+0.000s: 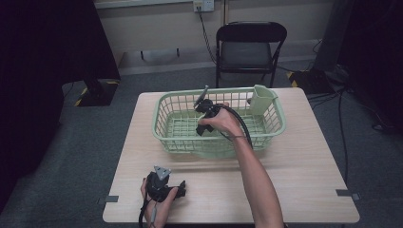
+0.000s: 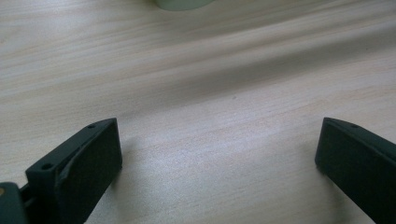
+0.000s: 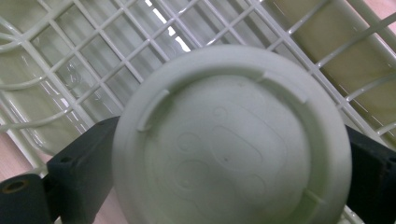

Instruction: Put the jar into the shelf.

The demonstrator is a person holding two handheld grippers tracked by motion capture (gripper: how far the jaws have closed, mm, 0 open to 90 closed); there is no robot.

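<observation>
Right claw (image 3: 229, 186) holds a pale green cup (image 3: 231, 140) by its sides, base toward camera, inside the basket (image 1: 275, 126). Left claw (image 2: 219, 154) rests wide and empty on the desk (image 1: 304, 175). Judgement: lower cup until seated on basket floor; release only then.

The high view looks forward and down over the whole table (image 1: 294, 156). The left gripper view skims its near-left wood closely; the right gripper view peers closely into the green basket (image 1: 273, 128), which the high view shares.
</observation>
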